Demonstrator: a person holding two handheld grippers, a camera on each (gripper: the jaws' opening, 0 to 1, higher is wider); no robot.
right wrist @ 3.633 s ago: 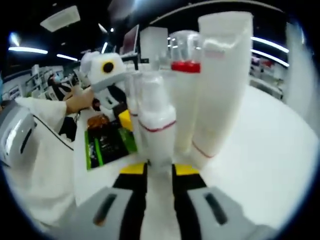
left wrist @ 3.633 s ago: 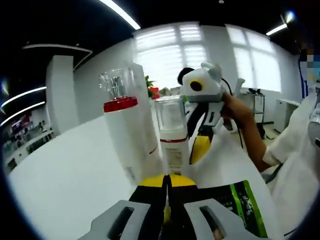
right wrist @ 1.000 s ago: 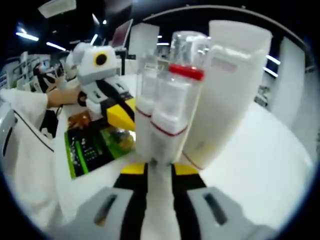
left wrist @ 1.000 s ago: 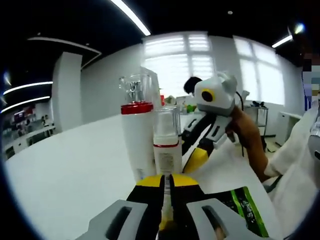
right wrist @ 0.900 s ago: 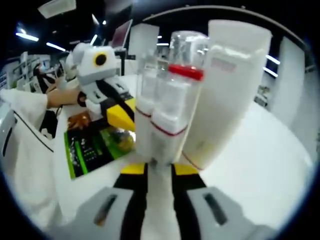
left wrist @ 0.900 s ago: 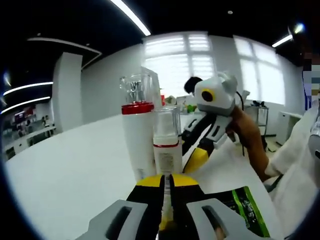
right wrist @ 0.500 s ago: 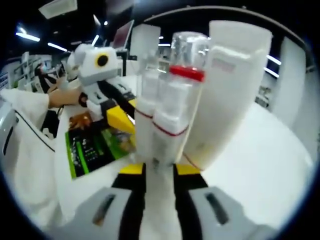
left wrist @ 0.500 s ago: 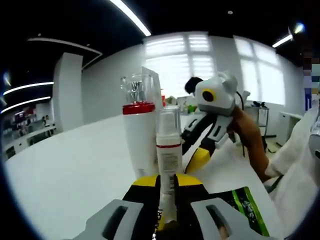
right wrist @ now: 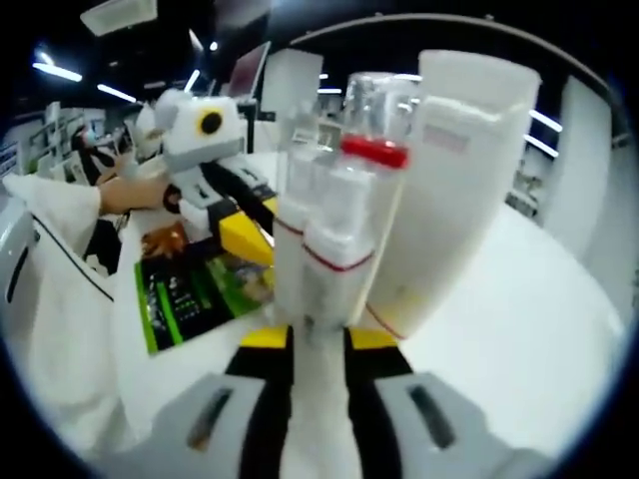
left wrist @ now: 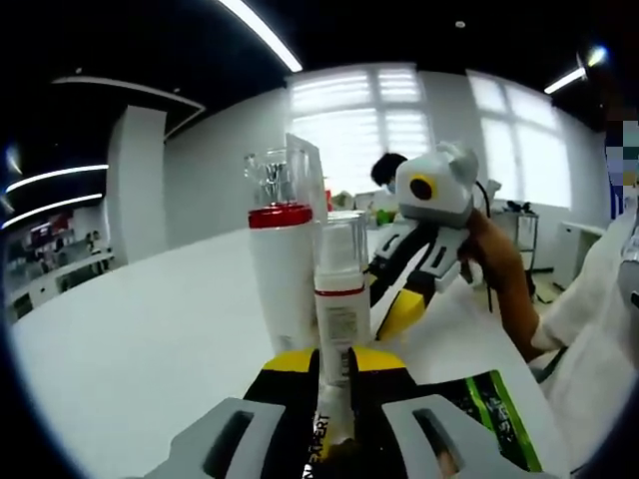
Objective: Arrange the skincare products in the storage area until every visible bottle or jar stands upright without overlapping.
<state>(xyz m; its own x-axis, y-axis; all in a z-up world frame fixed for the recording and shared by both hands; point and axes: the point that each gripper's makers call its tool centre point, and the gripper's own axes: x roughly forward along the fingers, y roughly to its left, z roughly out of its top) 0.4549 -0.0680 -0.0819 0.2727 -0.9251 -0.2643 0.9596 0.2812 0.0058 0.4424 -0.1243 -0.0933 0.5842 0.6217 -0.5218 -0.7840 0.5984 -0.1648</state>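
White pump bottle (left wrist: 341, 299) – pinched by left gripper (left wrist: 335, 384) | red-collared bottle (left wrist: 282, 274) just beside | right gripper (right wrist: 318, 349) – grip unclear

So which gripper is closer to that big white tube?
Right. The right gripper sits just beside the big white tube at its base; the left gripper is across the cluster, with the red-capped bottle between it and the tube.

You get bright light from the far windows (left wrist: 349, 110) and ceiling strip lights (left wrist: 260, 35); fisheye bends the edges; the near white tube (right wrist: 449, 190) is blurred, overexposed.
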